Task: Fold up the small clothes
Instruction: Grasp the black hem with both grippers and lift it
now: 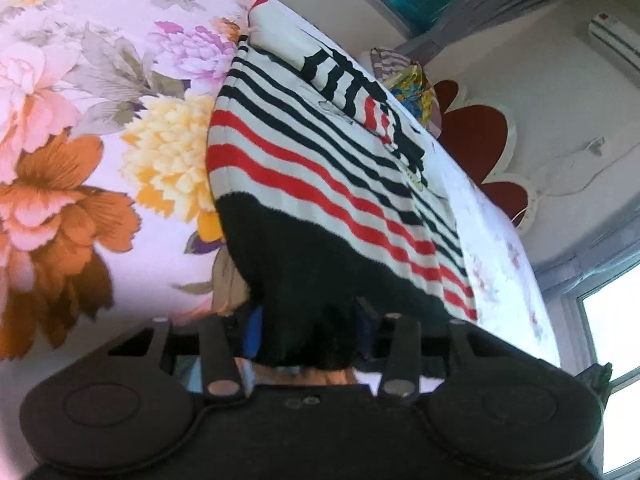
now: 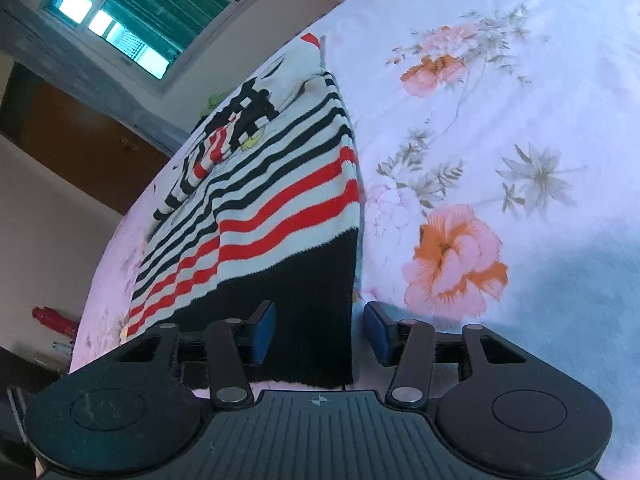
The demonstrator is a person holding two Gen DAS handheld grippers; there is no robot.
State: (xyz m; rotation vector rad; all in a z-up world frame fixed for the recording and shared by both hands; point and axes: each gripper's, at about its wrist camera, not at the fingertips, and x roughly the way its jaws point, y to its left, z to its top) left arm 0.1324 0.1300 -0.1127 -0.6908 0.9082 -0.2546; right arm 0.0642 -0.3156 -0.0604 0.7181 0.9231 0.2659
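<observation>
A small knitted sweater (image 1: 320, 168) with black and red stripes on white and a black hem lies flat on the flowered bedsheet (image 1: 80, 120). Its sleeves are folded across the chest. My left gripper (image 1: 310, 328) is at one corner of the black hem. The cloth is bunched up and fills the gap between its fingers, so the gripper is shut on it. In the right wrist view the same sweater (image 2: 280, 200) stretches away from my right gripper (image 2: 320, 332). The other hem corner lies between its blue pads (image 2: 378, 332), with a gap at the right pad, so it stands open.
The bedsheet (image 2: 520, 160) spreads wide on both sides of the sweater. A crumpled colourful cloth (image 1: 408, 84) lies at the far end of the bed, near a red flower-shaped headboard (image 1: 480, 136). Past the bed's edge are a red object (image 2: 52, 320) on the floor and a brown door (image 2: 80, 140).
</observation>
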